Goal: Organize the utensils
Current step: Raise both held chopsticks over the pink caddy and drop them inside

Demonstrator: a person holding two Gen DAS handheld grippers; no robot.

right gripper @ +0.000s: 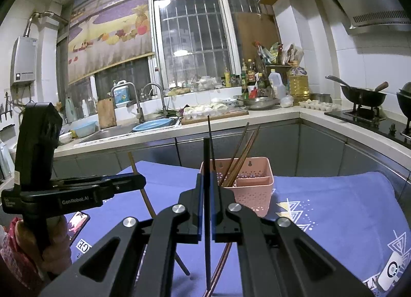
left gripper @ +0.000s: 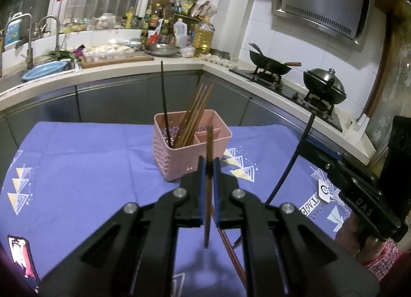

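Left gripper (left gripper: 209, 166): clamped narrow on a brown chopstick (left gripper: 208, 168); the stick stands near upright, top end up in front of the pink basket (left gripper: 185, 163), lower end hanging free above the purple cloth (left gripper: 77, 168)
Right gripper (right gripper: 205, 181): pinched shut on a dark chopstick (right gripper: 207, 194); long axis likewise close to vertical
Basket: sits on the cloth ahead of both grippers; brown chopsticks (left gripper: 197, 112) lean right in one compartment, one dark stick (left gripper: 164, 96) stands apart
Loose stick (left gripper: 231, 250): lies flat on the cloth below
Risk: thin sticks may pivot or slip between the pads; an end could catch the rim, tip the light basket or land in the wrong compartment
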